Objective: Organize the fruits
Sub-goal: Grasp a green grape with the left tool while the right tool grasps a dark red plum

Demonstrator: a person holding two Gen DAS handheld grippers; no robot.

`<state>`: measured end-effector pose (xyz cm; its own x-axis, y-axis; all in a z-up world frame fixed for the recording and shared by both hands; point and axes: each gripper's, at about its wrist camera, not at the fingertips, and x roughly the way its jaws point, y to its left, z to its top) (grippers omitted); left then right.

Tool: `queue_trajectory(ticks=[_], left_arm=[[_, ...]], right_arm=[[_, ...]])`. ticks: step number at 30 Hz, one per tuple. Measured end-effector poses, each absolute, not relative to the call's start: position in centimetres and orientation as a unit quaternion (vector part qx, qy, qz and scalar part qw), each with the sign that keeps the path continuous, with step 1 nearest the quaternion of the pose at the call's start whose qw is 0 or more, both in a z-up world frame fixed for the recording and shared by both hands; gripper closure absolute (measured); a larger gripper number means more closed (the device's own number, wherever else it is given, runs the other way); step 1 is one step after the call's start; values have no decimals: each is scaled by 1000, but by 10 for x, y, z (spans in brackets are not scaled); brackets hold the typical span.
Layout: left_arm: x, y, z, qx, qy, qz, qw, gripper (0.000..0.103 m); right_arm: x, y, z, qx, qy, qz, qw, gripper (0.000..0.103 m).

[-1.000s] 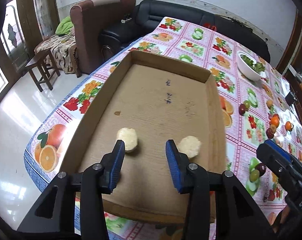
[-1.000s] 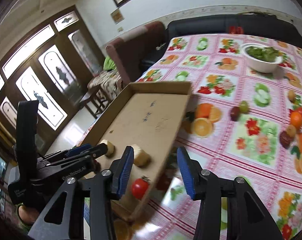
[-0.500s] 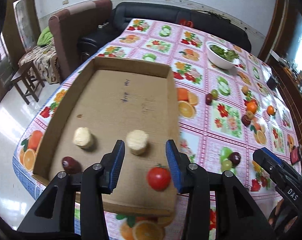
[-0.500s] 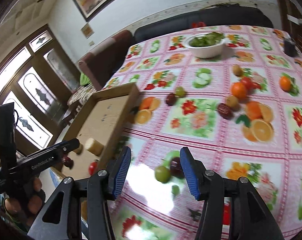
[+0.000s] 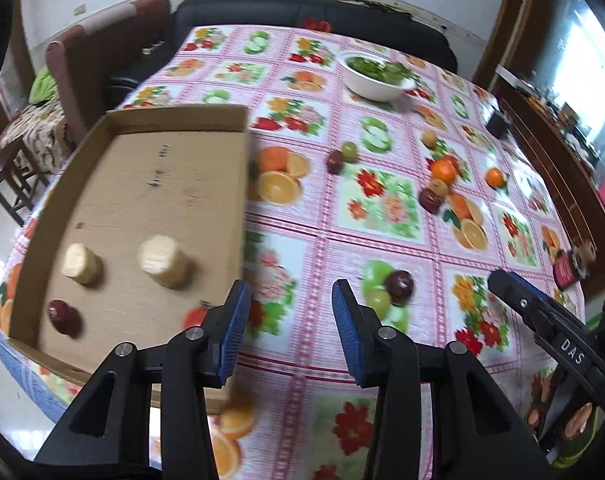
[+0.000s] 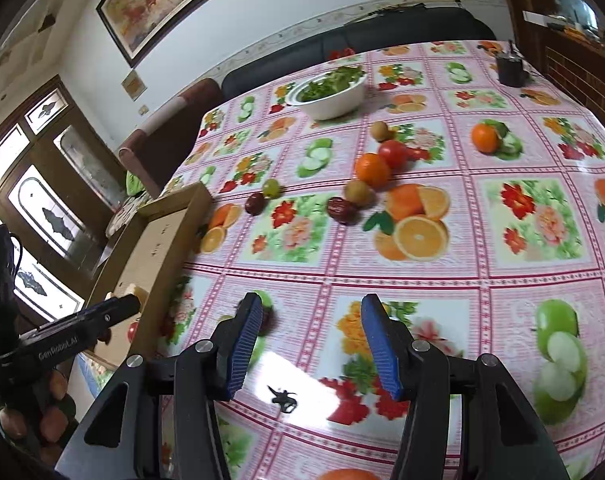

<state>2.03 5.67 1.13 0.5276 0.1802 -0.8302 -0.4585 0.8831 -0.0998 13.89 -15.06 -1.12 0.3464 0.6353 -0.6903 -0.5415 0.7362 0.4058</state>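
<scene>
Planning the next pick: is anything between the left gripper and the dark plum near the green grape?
Nothing visible blocks it. The left gripper is open over bare tablecloth, and the dark plum beside the green grape lies just ahead to its right.

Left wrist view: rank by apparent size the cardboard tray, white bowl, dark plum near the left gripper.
1. cardboard tray, by far the largest.
2. white bowl, farther away, so true size is understated.
3. dark plum, smallest though nearest the left gripper.

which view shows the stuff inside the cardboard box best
The left wrist view: the cardboard box lies open to it, showing two pale chunks, a dark fruit and a tomato. The right wrist view catches only the box's near wall and a sliver of its floor.
</scene>
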Motion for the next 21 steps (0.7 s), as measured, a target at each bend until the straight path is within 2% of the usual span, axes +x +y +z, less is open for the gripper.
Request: queue_trajectory(ticks=[10, 13, 21], left_arm=[[39, 28, -14, -142, 481, 137, 854, 62], [42, 29, -21, -141, 487, 134, 852, 62], [38, 32, -31, -146, 500, 117, 846, 62]], right_arm=[[150, -146, -16, 39, 441, 356, 823, 49], [148, -136, -18, 32, 445, 373, 814, 55], [128, -86, -22, -8, 457, 441, 772, 62]])
